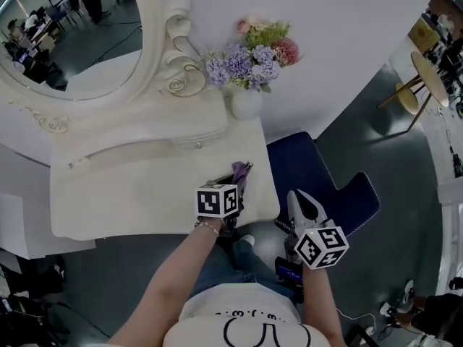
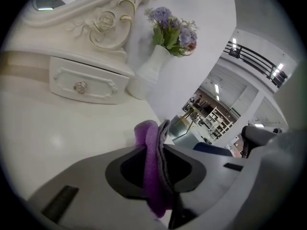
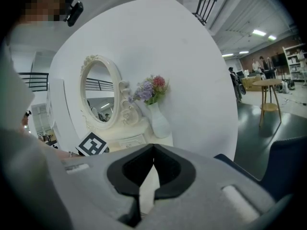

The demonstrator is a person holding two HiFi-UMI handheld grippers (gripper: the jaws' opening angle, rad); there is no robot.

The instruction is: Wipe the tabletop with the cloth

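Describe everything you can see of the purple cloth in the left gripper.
The cloth is purple on one face with a grey layer beside it, and looks soft and fleecy. It is folded into a narrow upright band, pinched between the shut jaws of the left gripper, with its upper end poking past the tips. It is over the right front part of the cream tabletop; whether it touches the surface cannot be told.

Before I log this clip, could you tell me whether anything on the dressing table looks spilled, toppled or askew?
Nothing stands out. The vase stands upright at the back of the tabletop, the drawer is shut, no spill shows. The left gripper pinches the cloth; the right gripper is shut and empty.
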